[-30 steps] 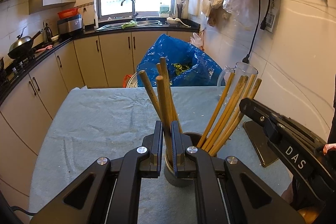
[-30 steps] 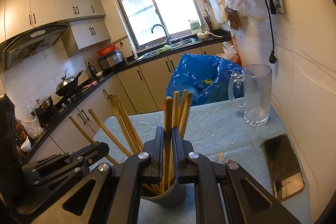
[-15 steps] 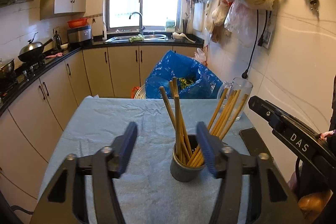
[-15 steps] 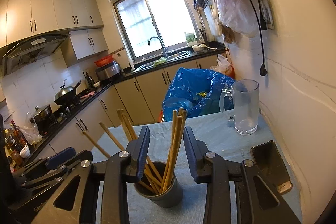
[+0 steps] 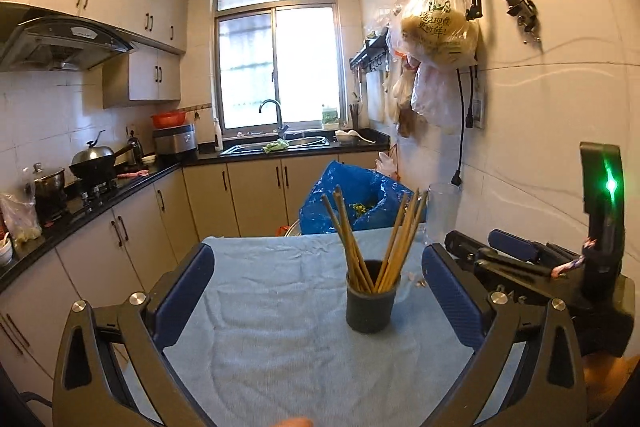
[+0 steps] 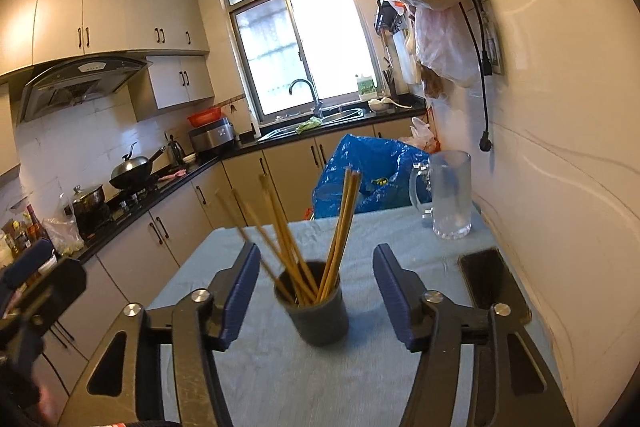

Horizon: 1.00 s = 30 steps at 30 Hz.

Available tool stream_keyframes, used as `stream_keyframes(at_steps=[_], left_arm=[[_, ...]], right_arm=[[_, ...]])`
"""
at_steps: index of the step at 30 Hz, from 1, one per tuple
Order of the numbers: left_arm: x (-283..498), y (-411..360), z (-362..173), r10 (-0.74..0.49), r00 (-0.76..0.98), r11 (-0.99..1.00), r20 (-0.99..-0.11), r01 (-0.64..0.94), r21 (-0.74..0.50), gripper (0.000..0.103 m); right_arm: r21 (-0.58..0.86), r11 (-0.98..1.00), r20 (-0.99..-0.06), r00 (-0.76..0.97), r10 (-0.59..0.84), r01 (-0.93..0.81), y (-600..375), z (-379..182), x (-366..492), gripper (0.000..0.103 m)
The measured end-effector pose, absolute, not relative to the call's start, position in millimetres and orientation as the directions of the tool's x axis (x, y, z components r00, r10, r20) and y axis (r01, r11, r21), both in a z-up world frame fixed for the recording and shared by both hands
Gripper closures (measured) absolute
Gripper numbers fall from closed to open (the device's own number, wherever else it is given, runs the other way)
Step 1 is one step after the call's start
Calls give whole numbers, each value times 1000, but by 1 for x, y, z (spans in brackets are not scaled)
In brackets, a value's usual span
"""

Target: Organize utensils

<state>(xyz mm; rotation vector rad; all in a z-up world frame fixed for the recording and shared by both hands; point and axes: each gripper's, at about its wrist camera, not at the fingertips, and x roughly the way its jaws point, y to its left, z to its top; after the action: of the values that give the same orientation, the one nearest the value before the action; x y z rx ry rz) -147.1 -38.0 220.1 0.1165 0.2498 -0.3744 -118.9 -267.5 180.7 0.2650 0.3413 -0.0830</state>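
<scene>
A dark grey cup [image 5: 370, 307] [image 6: 316, 311] stands upright on the blue-grey cloth, holding several wooden chopsticks [image 5: 384, 239] [image 6: 304, 227] that fan out to both sides. My left gripper [image 5: 318, 291] is back from the cup, its jaws still opening wide, with nothing between the blue pads. My right gripper [image 6: 316, 295] is closer to the cup, and its jaws are opening too; the cup shows in the gap, but the pads do not touch it. The right gripper's body [image 5: 520, 259] shows at the right in the left wrist view.
A glass mug [image 6: 446, 199] stands at the table's far right by the wall, with a black phone [image 6: 490, 279] lying nearer. A blue bag [image 6: 368, 175] sits beyond the table's far edge. Cabinets and a stove run along the left; bags hang on the right wall.
Both grippers were shut on chopstick bundles in the cup. They have let go, opened wide and drawn back, and the chopsticks now rest loose in the cup.
</scene>
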Motion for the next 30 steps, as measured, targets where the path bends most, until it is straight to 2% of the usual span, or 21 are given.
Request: stream_keyframes(at_steps=[5, 8, 12, 17, 30], left_arm=[[-163, -24, 201, -343, 882, 928, -323, 371, 26, 0], [-164, -17, 188, -337, 868, 932, -365, 363, 3, 0], [-161, -4, 171, -327, 844, 940, -426, 338, -50, 0], [-160, 0, 159, -243, 859, 962, -451, 273, 2, 0], [-132, 10, 127, -229, 778, 970, -585, 234, -68, 0]], right_arm=[[210, 959, -308, 944, -120, 190, -257, 169, -146, 16], [223, 946, -311, 937, -160, 235, -258, 158, -159, 10], [242, 929, -344, 920, -186, 278, -260, 144, -169, 9], [238, 931, -415, 896, -159, 276, -255, 129, -165, 9], [148, 954, -441, 881, -171, 259, -227, 116, -154, 9]])
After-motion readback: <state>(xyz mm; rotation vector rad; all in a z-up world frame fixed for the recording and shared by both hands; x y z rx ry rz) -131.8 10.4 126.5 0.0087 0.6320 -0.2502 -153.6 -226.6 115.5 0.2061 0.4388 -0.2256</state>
